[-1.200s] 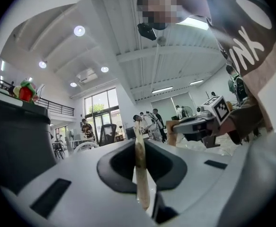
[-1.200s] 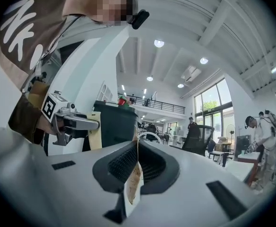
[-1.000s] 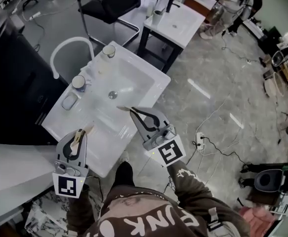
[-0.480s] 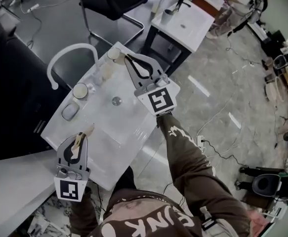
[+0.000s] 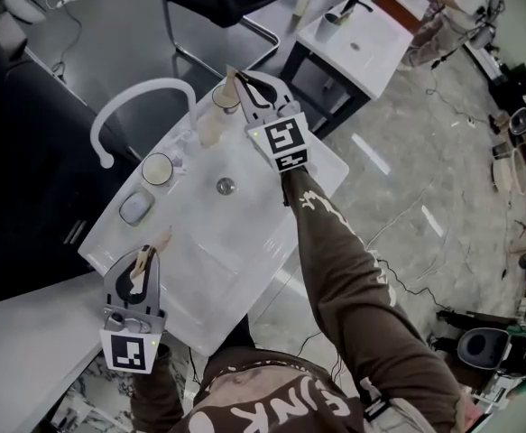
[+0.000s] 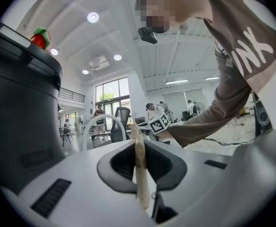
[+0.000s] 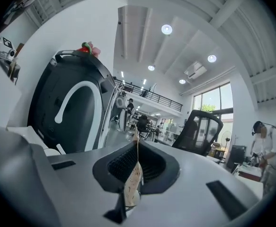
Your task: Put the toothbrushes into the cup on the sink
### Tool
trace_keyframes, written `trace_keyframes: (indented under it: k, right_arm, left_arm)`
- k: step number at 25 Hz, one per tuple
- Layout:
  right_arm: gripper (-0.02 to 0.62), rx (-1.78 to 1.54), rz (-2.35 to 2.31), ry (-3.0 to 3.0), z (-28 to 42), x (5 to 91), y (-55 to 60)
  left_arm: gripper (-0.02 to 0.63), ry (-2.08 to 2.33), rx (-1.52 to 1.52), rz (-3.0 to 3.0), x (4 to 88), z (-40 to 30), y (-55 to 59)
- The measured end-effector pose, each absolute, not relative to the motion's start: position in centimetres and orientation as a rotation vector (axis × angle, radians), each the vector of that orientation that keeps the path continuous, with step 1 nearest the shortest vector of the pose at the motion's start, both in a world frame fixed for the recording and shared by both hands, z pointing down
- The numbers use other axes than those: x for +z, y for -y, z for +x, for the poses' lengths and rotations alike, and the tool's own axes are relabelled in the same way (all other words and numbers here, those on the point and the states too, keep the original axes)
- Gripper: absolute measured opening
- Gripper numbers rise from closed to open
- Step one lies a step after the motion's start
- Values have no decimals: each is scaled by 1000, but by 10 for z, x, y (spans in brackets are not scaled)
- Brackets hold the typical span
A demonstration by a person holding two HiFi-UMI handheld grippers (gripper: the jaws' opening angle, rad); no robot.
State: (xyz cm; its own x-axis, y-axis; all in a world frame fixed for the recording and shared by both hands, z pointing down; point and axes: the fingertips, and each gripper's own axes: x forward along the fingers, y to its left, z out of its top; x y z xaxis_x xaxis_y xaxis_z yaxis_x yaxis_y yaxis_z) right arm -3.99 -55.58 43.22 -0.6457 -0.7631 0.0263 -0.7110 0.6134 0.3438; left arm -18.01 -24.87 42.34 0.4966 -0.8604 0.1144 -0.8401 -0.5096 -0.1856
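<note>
The left tool [image 5: 147,253] and right tool [image 5: 238,81] each clamp a light, stiff toothbrush [image 6: 140,174], seemingly by its slim handle. The right one hovers by the cup [image 5: 219,99] at the sink's far edge.

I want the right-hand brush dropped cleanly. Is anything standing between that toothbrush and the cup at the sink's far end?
Nothing visible does. The right gripper, shut on its toothbrush, is right at the cup, with no object between them; the faucet arches off to one side.
</note>
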Motion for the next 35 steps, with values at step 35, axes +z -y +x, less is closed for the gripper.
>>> trace_keyframes:
  k: [35]
  right_arm:
    - [160, -372, 1109, 2794, -48, 464, 543]
  left_arm:
    - [31, -1454, -270, -2563, 406, -187, 284]
